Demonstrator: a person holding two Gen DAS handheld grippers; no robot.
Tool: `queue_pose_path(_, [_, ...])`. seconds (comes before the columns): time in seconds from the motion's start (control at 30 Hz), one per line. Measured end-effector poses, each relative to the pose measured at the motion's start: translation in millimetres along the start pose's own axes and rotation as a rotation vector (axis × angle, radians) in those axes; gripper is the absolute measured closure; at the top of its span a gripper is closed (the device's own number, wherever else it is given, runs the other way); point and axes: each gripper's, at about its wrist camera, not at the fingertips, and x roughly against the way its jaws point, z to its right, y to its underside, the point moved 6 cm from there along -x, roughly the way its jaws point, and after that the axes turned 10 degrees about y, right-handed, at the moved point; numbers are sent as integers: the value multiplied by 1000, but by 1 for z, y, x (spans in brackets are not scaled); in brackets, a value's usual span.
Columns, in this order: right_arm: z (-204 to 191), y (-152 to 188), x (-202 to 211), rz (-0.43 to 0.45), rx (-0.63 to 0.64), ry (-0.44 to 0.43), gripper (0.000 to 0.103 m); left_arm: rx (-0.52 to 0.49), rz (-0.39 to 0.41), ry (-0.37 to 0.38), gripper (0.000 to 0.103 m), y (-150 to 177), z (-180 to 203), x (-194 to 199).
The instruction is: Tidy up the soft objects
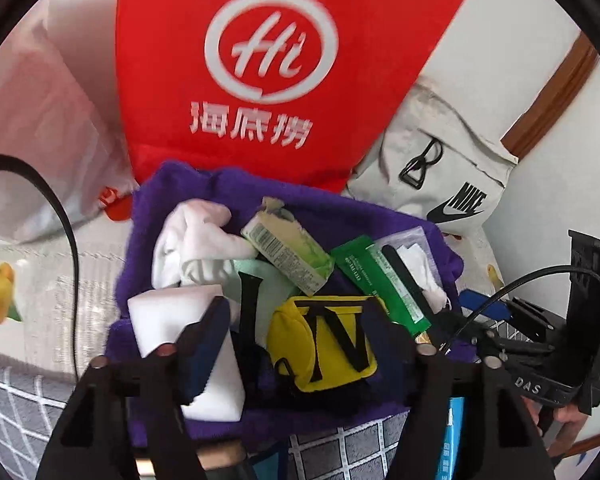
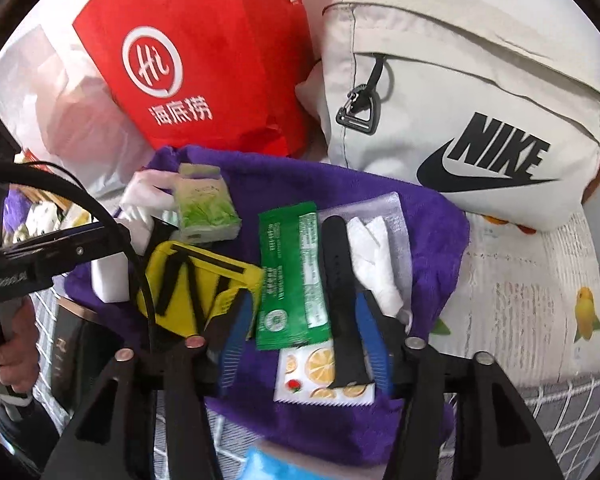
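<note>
We hover over the purple towel (image 2: pixel 340 184), spread flat on the bed with a heap of small things on it. Our left gripper (image 1: pixel 296 344) stands with jaws apart and nothing pinched; the white sponge block (image 1: pixel 168 320) lies just beside its left finger and the yellow pouch (image 1: pixel 324 344) sits between the fingers, unpressed. Our right gripper (image 2: pixel 304 344) is also spread wide, straddling the green sachet (image 2: pixel 292 272) and the black strap (image 2: pixel 340 280) without squeezing either. The tissue pack (image 2: pixel 204 208) leans by a crumpled white cloth (image 1: pixel 196 236) further back, with the red bag (image 2: pixel 204 60) and the grey Nike bag (image 2: pixel 460 92) behind the towel. We reckon everything here is light. The sponge will squash, so we take it across its broad faces. The sachet looks slick and thin; better pinch an edge. The pouch is floppy, so grab its thick middle. The towel should drape heavily; gather a corner.
</note>
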Motion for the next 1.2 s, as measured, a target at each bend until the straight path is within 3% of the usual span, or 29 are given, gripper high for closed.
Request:
queue_pose_path(0.17, [-6, 10, 28, 7, -36, 11, 21, -70, 39, -58, 18, 0, 21, 26])
queue_pose_path(0.27, [-12, 19, 50, 37, -40, 23, 15, -112, 69, -94, 9, 5, 36, 43])
queue_pose_path(0.37, [-17, 28, 71, 68, -36, 63, 6, -147, 65, -127, 8, 15, 47, 56])
queue_pose_path(0.5, [-22, 44, 103, 115, -53, 87, 2, -168, 36, -173, 8, 37, 59, 77])
queue_pose_path(0.93, [-52, 132, 176, 160, -27, 92, 0, -93, 85, -211, 7, 144, 74, 164])
queue_pose_path(1.2, [-61, 178, 202, 157, -43, 86, 0, -145, 97, -227, 7, 190, 105, 192])
